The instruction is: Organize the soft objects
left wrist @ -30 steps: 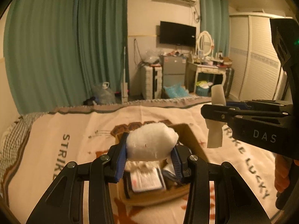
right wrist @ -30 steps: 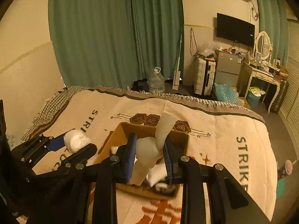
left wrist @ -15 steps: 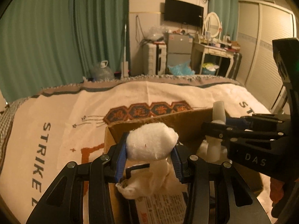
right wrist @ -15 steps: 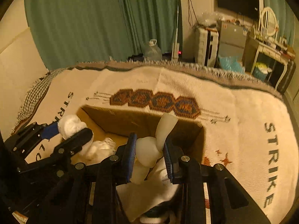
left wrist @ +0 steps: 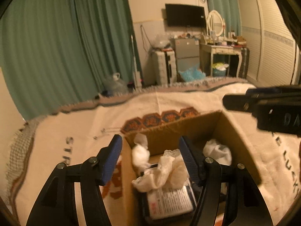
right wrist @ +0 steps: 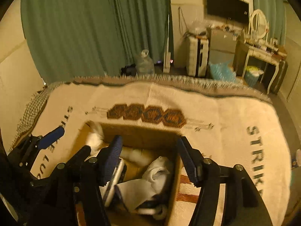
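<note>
A brown cardboard box (left wrist: 231, 131) sits on the bed. In it lie a white fluffy ball (left wrist: 140, 155) by the left wall, a lacy cream cloth (left wrist: 165, 171), a white sock (left wrist: 218, 150) and a printed packet (left wrist: 169, 201). My left gripper (left wrist: 150, 160) is open and empty above the box. In the right wrist view the box (right wrist: 131, 131) holds the white ball (right wrist: 96, 137) and a white sock (right wrist: 150, 180). My right gripper (right wrist: 148, 160) is open and empty above the box. The left gripper also shows in the right wrist view (right wrist: 65, 143).
The box stands on a cream blanket (right wrist: 216, 116) with dark lettering that covers the bed. Beyond the bed's far edge are green curtains (left wrist: 65, 47), a water jug (right wrist: 144, 62), a suitcase, a small fridge and a dressing table (left wrist: 220, 50).
Both grippers have opened. The white ball has dropped from the left gripper and the white sock from the right gripper into the box. Both grippers have risen a little.
</note>
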`<state>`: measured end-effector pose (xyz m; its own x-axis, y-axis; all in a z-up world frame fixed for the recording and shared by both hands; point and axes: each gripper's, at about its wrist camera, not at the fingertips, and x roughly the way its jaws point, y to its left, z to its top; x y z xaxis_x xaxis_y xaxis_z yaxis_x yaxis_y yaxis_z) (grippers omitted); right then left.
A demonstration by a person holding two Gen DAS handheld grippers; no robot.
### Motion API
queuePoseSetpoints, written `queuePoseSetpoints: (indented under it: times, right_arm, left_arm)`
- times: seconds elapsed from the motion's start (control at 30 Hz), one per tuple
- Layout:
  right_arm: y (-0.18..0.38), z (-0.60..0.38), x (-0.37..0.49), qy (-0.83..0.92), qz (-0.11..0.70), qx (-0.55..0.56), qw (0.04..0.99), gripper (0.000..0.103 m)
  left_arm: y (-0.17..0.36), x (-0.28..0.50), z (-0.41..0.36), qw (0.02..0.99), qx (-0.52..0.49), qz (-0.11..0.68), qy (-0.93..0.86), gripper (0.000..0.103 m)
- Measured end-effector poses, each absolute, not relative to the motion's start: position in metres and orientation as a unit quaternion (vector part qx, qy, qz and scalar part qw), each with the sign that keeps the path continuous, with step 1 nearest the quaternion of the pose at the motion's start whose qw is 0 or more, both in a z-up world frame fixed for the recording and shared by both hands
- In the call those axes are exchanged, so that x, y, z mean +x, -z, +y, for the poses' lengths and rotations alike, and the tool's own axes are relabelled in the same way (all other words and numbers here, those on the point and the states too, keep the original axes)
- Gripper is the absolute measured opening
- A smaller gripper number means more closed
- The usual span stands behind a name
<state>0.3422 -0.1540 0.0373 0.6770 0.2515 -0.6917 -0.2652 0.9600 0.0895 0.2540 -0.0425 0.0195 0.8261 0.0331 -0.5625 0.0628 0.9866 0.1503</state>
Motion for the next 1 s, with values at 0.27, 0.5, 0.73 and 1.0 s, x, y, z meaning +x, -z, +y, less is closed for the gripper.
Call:
queuePoseSetpoints:
  times: [0.27, 0.5, 0.73, 1.0]
  right_arm:
    - [-0.158, -0.168, 0.245, -0.123, 0.28, -0.031, 0.952, 0.069]
    - [-0.228, -0.184, 0.131, -0.115, 0.182, -0.039, 0.976, 0.092]
    - [-0.24, -0.184, 0.042, -0.122, 0.114, -0.038, 0.985, 0.103]
    - [-0.185, -0.175, 0.014, -0.131, 0.1, -0.012, 0.986, 0.103]
  left_arm:
    - [-0.136, 0.151, -0.029, 0.983, 0.061, 0.172, -0.003, 0.086]
    - [-0.195, 0.051, -0.019, 0.996, 0.049, 0.073, -0.006, 0.088]
    - [-0.201, -0.02, -0.013, 1.0, 0.028, 0.001, -0.013, 0.094]
    - [-0.148, -0.028, -0.011, 0.998, 0.043, 0.035, -0.019, 0.094]
